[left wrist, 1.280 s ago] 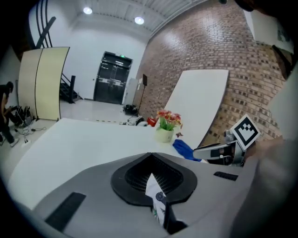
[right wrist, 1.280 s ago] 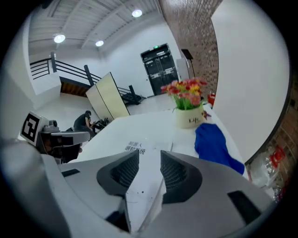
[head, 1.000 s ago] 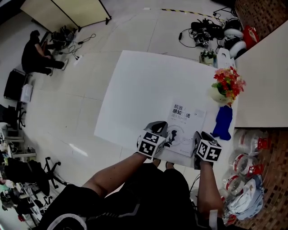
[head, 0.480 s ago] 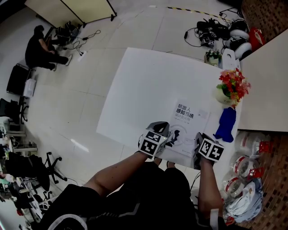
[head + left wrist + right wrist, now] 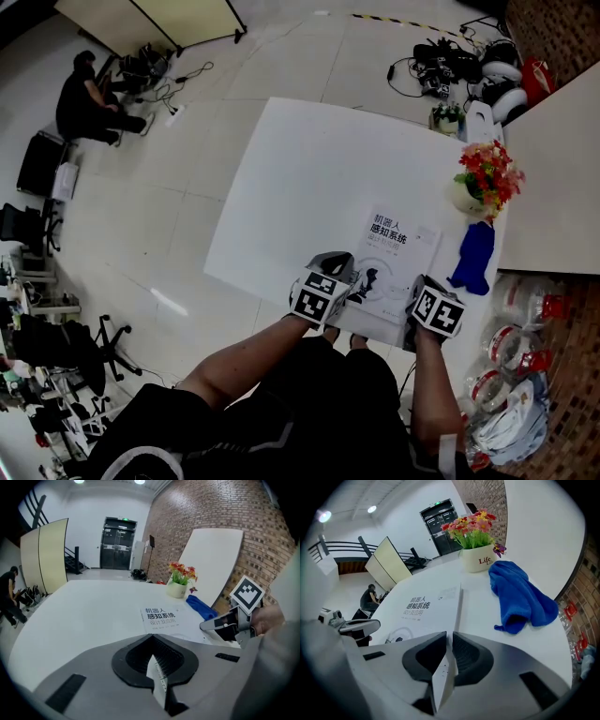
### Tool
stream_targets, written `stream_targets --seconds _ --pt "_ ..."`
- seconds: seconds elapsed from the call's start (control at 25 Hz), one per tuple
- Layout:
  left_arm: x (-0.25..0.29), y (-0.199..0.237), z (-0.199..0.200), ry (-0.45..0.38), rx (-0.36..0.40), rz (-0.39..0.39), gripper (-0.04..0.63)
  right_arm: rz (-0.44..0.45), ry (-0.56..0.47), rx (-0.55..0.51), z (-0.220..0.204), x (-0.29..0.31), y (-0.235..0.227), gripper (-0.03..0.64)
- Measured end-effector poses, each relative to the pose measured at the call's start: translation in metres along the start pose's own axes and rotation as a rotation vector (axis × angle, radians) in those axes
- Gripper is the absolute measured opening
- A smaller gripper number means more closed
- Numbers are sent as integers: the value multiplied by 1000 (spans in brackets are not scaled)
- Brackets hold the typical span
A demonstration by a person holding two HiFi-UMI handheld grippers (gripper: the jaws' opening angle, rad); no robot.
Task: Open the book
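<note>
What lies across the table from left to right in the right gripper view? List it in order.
left gripper → book → flower pot → blue cloth

place: lab/office | cues: brick wall (image 5: 197, 508); office chairs (image 5: 42, 349); floor cables (image 5: 412, 67)

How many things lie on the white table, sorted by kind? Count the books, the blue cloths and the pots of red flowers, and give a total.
book: 1
blue cloth: 1
pot of red flowers: 1
Total: 3
</note>
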State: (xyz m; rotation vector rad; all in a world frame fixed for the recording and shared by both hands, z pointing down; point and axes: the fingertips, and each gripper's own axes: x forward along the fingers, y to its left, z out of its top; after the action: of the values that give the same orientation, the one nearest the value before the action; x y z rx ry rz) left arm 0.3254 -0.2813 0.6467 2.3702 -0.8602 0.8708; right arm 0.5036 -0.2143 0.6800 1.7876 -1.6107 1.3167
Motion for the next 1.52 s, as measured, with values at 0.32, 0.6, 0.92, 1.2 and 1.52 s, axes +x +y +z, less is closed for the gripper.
stream_targets --seconds 0.32,0.6,0.92,1.2,1.52 --pt "-23 14 22 -78 -68 43 -5 111 -24 12 9 -12 5 18" --pt "-59 35 50 -154 15 4 -5 24 -25 -30 23 -36 26 12" --pt "-105 90 56 -215 47 -187 -5 -151 -104 -61 38 -63 81 6" --pt "-144 154 59 -274 26 -288 -5 -125 -141 -84 56 -62 196 6" --pt "-166 189 41 -303 37 -333 -5 -62 -22 -233 34 26 305 6"
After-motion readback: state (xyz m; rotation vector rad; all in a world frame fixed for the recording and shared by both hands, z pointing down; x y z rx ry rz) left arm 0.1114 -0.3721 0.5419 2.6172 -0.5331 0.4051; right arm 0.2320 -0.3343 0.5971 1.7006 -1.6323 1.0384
